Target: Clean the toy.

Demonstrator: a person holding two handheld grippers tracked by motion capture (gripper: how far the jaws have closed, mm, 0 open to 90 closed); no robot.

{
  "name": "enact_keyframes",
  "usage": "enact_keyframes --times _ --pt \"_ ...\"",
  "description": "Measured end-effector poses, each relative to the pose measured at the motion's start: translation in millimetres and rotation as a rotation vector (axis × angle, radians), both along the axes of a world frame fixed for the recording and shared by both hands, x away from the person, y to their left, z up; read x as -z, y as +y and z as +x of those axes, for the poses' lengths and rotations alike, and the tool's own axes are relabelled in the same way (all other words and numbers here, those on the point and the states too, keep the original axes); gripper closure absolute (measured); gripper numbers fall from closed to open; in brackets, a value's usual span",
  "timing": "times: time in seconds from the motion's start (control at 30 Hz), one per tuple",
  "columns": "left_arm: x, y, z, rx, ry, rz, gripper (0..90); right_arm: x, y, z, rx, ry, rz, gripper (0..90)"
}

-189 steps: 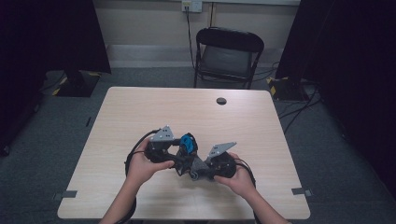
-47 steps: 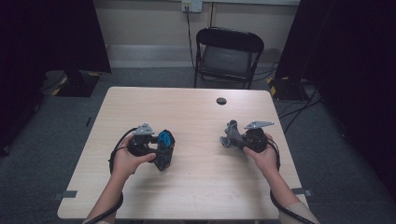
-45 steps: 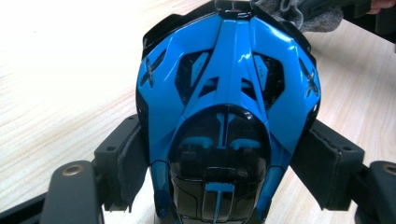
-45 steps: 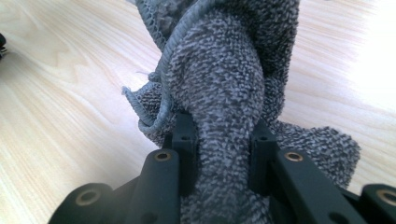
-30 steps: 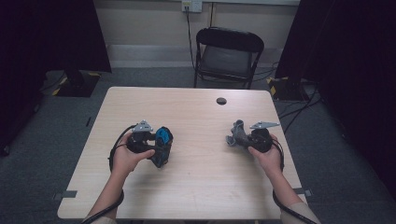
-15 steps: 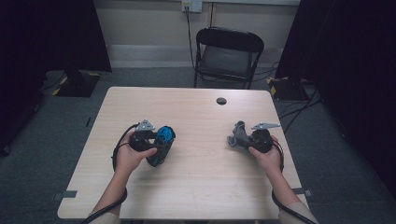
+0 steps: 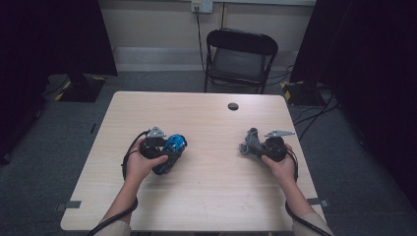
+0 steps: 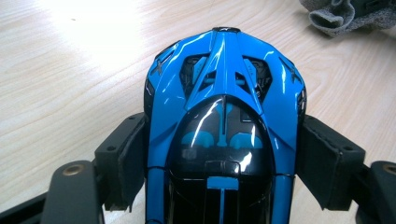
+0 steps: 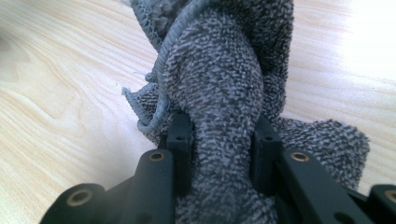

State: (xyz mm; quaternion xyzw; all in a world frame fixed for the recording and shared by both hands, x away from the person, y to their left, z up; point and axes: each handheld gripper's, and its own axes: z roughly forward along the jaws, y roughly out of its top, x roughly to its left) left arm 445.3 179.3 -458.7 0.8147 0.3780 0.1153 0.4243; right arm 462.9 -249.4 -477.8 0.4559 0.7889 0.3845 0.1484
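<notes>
Blue toy car [image 8: 224, 135] pinched at its sides in left gripper [image 7: 164, 156] jaws, low over table [image 7: 206, 196]. Grey cloth [image 9: 224, 93] bunched in right gripper [image 7: 252, 145] jaws, just loosening. Could slip out, drop. Shiny car might slide too.

High view dim, dark at both sides; glare whitens the table [image 8: 70, 28] at upper left in the left gripper view, upper right in the right gripper view.

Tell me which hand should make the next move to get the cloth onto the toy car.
Right, probably. The right gripper has its fingers around the grey cloth, loosening just now; the left gripper is busy clamping the blue toy car over the table.
</notes>
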Motion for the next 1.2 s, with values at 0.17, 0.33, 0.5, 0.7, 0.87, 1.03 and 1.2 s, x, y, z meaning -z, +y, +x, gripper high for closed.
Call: enact_keyframes --times 0.17,0.33,0.5,0.7,0.87,1.03,1.2 --pt "5.9 -3.0 3.8 -0.007 0.0 0.008 24.4 1.2 0.0 -0.8 -0.006 -0.001 0.001 67.2" --pt "8.4 -6.6 5.7 -0.002 -0.001 0.03 24.4 0.2 -0.3 -1.2 -0.015 -0.004 -0.014 64.7" --pt "13.3 -8.8 8.4 -0.008 0.006 0.035 24.4 0.5 -0.2 -2.1 -0.018 -0.006 -0.015 60.1" --pt "17.0 -7.9 10.3 -0.017 0.018 0.041 24.4 -0.5 1.1 -2.7 -0.024 -0.004 -0.027 55.7" --pt "17.5 -7.6 10.4 -0.017 0.022 0.043 24.4 0.2 1.0 -2.6 -0.024 -0.002 -0.026 53.0" --pt "19.3 -6.8 11.1 -0.026 0.025 0.049 24.4 0.8 3.4 -3.0 -0.03 0.002 -0.028 46.3" --pt "23.0 -6.7 10.3 -0.034 0.036 0.051 24.4 1.7 5.0 -3.2 -0.028 0.001 -0.027 42.8"
